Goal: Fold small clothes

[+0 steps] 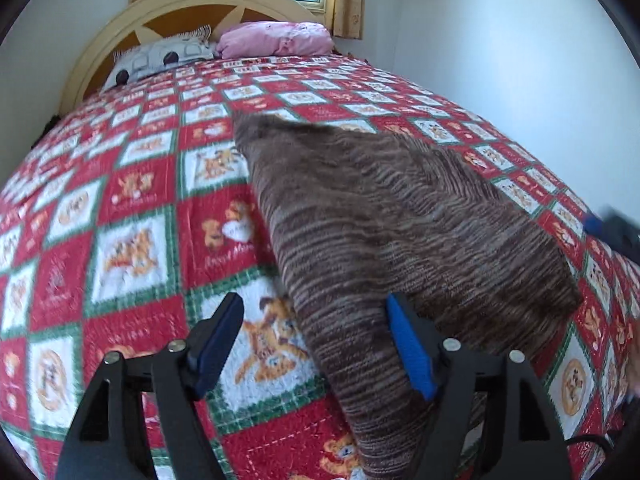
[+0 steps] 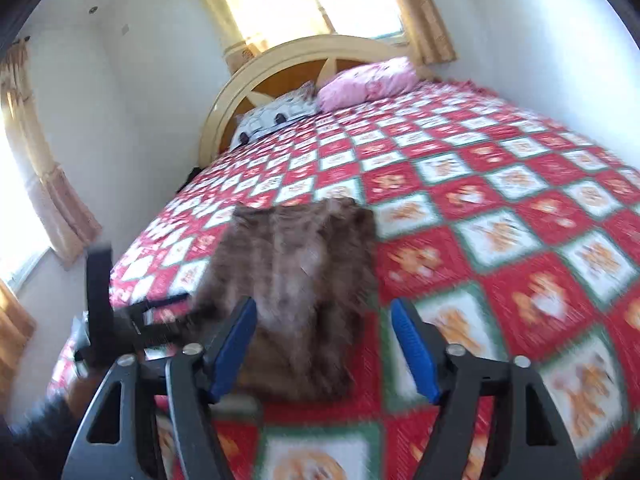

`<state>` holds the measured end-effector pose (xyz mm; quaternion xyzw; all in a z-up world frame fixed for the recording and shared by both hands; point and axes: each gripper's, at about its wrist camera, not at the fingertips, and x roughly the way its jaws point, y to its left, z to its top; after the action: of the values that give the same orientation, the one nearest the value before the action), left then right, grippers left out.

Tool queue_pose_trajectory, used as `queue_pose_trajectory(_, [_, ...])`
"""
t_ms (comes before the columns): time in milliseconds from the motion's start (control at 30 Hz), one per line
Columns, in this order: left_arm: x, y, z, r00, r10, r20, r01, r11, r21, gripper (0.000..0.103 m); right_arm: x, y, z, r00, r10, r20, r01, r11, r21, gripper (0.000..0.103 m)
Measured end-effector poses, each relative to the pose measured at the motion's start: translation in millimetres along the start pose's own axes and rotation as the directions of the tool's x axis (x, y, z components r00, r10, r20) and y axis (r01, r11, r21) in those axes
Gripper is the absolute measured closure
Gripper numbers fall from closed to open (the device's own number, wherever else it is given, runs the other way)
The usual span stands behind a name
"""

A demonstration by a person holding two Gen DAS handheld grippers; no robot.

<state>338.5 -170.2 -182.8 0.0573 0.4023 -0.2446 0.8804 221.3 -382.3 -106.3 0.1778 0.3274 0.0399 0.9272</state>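
Daylight pours through the window (image 2: pixel 276 0) behind the headboard, blown out to white glare. The right wrist view is smeared with motion blur; both views bulge, with dark vignetted corners.

A red, white and green checked quilt (image 1: pixel 140 216) covers the bed. At the upper middle, a pink pillow (image 1: pixel 276 40) lies beside a patterned pillow (image 1: pixel 160 58), against a cream headboard (image 1: pixel 120 28) under yellow curtains (image 2: pixel 424 12).
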Motion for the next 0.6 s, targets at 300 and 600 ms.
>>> queue_pose_trajectory(300, [-6,-7,-16,0.998,-0.009,0.055,0.007,0.999,0.041,0.01,98,-5,27,0.971,-0.139,-0.195,0.136,0.99,-0.026,0.099])
queue_pose_trajectory(600, [-6,2,-21,0.998,-0.05,0.026,0.05,0.999,0.011,0.006,87,0,28,0.96,-0.237,-0.151,0.228,0.971,-0.077,0.097])
